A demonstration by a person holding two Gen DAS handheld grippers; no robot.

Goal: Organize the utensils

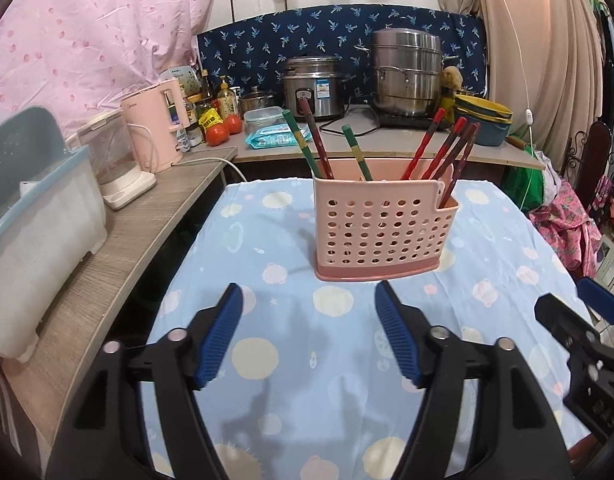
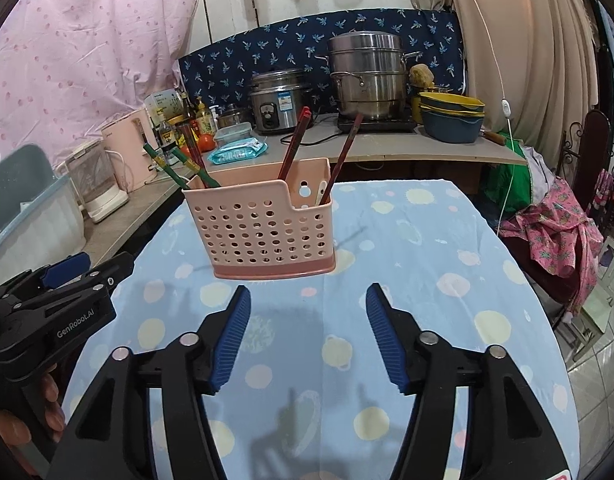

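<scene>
A pink perforated utensil holder (image 1: 381,228) stands upright on the blue patterned tablecloth (image 1: 307,360); it also shows in the right wrist view (image 2: 267,228). Green chopsticks (image 1: 357,152) and dark red chopsticks (image 1: 439,148) stand in it, green ones at the left (image 2: 169,168), red ones at the right (image 2: 293,144). My left gripper (image 1: 309,294) is open and empty, just in front of the holder. My right gripper (image 2: 307,294) is open and empty, also just in front of it. Each gripper shows at the edge of the other's view.
A wooden shelf (image 1: 147,216) on the left carries a pink kettle (image 1: 155,124), a clear kettle (image 1: 115,160) and a plastic bin (image 1: 31,232). Behind, a counter holds a rice cooker (image 1: 313,88), steel steamer pot (image 1: 407,72), bowls (image 2: 451,116) and tomatoes (image 1: 225,130).
</scene>
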